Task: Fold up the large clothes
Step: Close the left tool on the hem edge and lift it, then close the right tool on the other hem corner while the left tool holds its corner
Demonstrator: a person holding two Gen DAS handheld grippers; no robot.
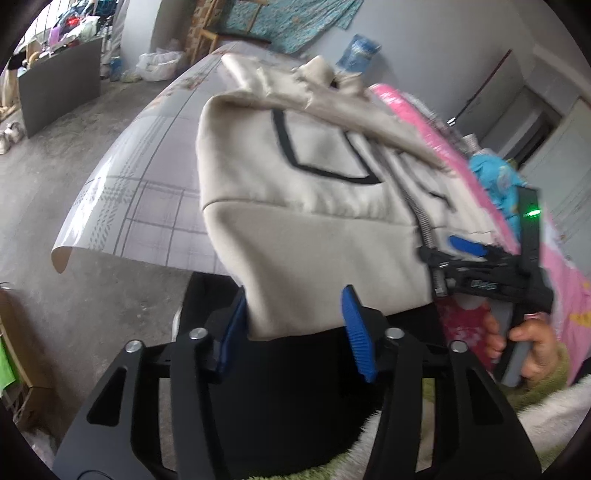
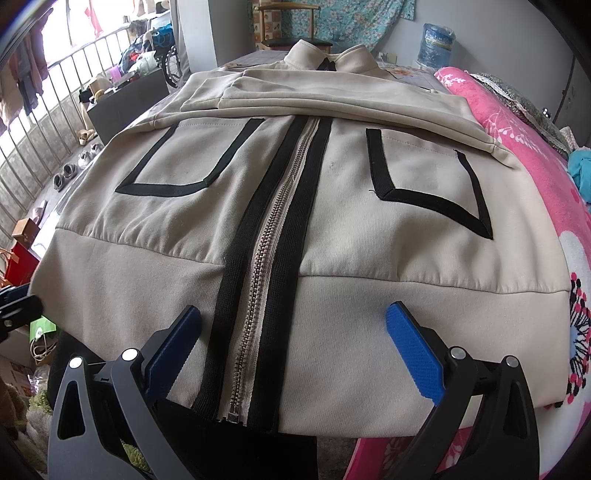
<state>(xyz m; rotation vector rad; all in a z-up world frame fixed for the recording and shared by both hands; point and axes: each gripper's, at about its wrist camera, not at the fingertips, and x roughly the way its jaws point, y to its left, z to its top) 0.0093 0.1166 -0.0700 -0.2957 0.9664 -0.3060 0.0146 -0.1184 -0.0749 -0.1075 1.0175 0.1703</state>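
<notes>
A large beige zip jacket (image 2: 332, 221) with black trim and two black-outlined pockets lies front up on the bed, sleeves folded across its chest. In the left wrist view the jacket (image 1: 295, 206) has its left hem corner between the wide-apart blue pads of my left gripper (image 1: 295, 328); whether they touch the cloth I cannot tell. My right gripper (image 2: 295, 350) is open, its pads astride the hem on either side of the zip (image 2: 258, 295). It also shows in the left wrist view (image 1: 469, 254) at the jacket's right hem.
The bed has a grey checked sheet (image 1: 147, 192) and a pink floral blanket (image 2: 535, 184) on the right. A water bottle (image 2: 436, 44) and a chair (image 2: 288, 26) stand beyond the bed. Shoes, boxes and a railing (image 2: 44, 122) are at the left.
</notes>
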